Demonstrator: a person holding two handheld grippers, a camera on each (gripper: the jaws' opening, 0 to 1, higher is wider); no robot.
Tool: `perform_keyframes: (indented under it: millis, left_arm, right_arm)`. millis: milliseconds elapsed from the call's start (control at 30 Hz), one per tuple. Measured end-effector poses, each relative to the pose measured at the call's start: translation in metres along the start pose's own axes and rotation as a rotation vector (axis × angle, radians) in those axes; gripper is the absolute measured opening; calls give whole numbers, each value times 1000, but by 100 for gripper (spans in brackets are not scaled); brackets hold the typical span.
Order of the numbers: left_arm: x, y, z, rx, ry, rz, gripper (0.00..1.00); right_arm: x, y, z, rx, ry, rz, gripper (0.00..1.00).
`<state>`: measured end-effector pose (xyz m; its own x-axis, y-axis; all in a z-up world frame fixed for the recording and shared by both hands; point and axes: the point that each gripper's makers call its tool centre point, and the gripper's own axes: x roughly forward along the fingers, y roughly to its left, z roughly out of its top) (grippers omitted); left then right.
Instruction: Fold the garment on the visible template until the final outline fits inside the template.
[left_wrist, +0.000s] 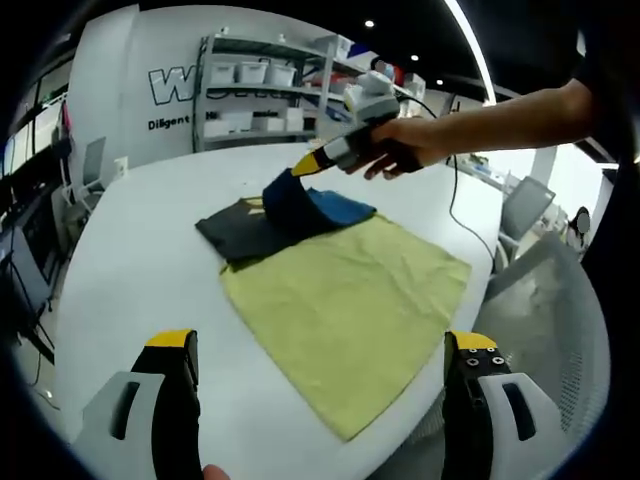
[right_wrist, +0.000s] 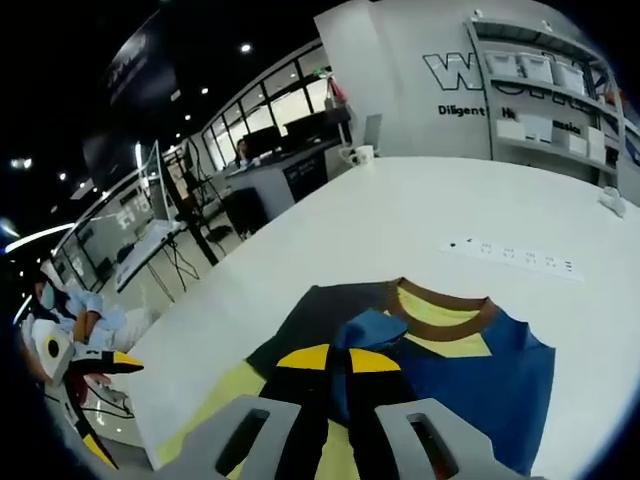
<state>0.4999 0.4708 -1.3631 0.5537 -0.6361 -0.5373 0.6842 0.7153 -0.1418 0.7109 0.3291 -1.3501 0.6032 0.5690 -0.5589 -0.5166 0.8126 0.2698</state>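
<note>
A yellow-green cloth template (left_wrist: 345, 300) lies flat on the white table (left_wrist: 140, 260). At its far edge sits the garment (left_wrist: 262, 222), a dark and blue shirt with a brown collar (right_wrist: 440, 300) and yellow inside. The right gripper (left_wrist: 312, 165), held in a person's hand (left_wrist: 405, 145), is shut on a blue fold of the garment and lifts it a little. In the right gripper view its yellow-tipped jaws (right_wrist: 338, 360) pinch that blue fold (right_wrist: 365, 330). My left gripper (left_wrist: 320, 345) stands wide open over the template's near edge, holding nothing.
A white power strip (right_wrist: 510, 255) lies on the table beyond the garment. Shelves with white bins (left_wrist: 260, 90) stand against the far wall. Office chairs (left_wrist: 88, 170) and a mesh chair (left_wrist: 560, 300) ring the table. A cable (left_wrist: 455, 190) trails off the right gripper.
</note>
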Motion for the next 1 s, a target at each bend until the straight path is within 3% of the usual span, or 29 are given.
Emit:
perform_keyframes:
  millis: [1000]
  left_arm:
    - [-7, 6, -10, -25, 10, 19, 98]
  right_arm:
    - [39, 26, -45, 38, 101, 43, 0]
